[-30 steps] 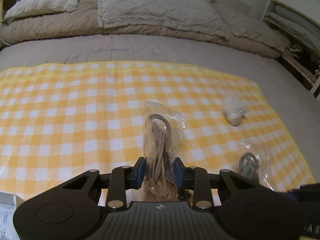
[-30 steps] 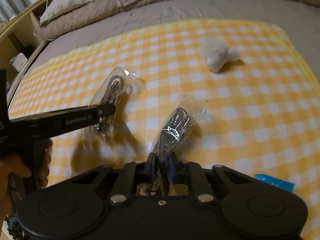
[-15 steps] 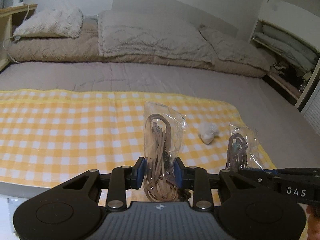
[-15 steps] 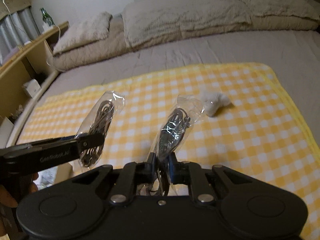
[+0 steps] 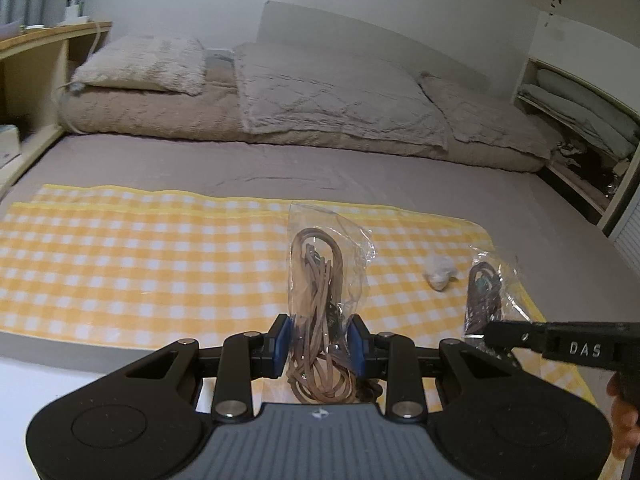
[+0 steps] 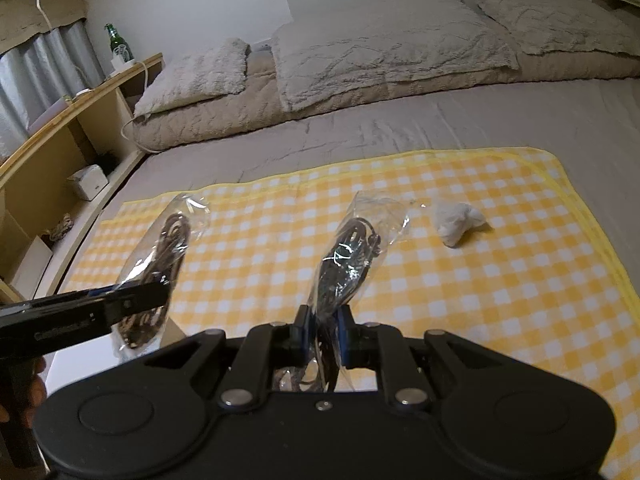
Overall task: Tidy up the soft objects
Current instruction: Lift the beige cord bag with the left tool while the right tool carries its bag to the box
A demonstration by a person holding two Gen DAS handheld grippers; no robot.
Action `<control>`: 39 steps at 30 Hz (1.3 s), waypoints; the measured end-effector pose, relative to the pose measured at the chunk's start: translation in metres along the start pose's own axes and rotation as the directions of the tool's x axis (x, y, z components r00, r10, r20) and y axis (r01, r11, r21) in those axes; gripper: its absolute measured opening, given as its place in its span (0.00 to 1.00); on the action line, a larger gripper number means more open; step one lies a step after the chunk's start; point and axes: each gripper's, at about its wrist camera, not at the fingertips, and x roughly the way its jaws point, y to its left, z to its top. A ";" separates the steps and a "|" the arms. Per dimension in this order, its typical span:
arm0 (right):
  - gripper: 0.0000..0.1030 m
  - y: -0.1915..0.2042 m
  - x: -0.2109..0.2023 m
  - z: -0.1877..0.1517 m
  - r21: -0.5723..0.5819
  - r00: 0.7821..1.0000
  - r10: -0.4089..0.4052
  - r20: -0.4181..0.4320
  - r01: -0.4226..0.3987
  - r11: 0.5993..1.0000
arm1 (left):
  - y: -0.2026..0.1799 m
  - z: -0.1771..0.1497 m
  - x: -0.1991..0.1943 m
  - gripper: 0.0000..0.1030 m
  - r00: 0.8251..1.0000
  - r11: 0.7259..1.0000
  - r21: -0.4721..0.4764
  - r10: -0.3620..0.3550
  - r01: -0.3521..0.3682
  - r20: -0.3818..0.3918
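Bags of cord, one in each of my tongs, both off the checked cloth (image 5: 160, 264): left tongs (image 5: 320, 344) clamp the tan bag (image 5: 320, 280), right tongs (image 6: 322, 332) pinch the dark bag (image 6: 348, 264) — a white wad (image 6: 456, 224) lies far right on the cloth.

White letters "DAS" stand on the right hand-held gripper (image 5: 496, 334); nothing else is legible.

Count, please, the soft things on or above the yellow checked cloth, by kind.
Clear bags of cords: 2, brown cords in the left gripper, dark cords in the right gripper.
White crumpled wad: 1, lying on the cloth.
Total: 3.
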 end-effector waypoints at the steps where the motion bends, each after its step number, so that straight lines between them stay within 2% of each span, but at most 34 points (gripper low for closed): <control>1: 0.14 0.004 0.000 0.000 -0.003 1.000 0.006 0.001 -0.006 1.000 | 0.006 -0.001 -0.005 0.32 1.000 1.000 -0.001 0.006 -0.006 0.001; 10: 0.14 0.044 0.002 -0.002 -0.025 0.997 0.074 -0.003 -0.074 0.997 | 0.067 -0.016 -0.049 0.32 0.996 0.995 -0.035 0.089 -0.089 0.006; 20: 0.14 0.103 0.018 -0.011 -0.055 0.986 0.161 -0.048 -0.163 0.985 | 0.141 -0.039 -0.089 0.33 0.982 0.978 -0.089 0.190 -0.191 -0.014; 32: 0.14 0.182 0.041 -0.031 -0.086 0.959 0.254 -0.130 -0.266 0.960 | 0.200 -0.077 -0.112 0.33 0.959 0.958 -0.068 0.273 -0.278 -0.076; 39: 0.14 0.226 0.055 -0.055 -0.095 0.932 0.301 -0.201 -0.324 0.941 | 0.229 -0.098 -0.118 0.33 0.946 0.949 -0.060 0.299 -0.308 -0.126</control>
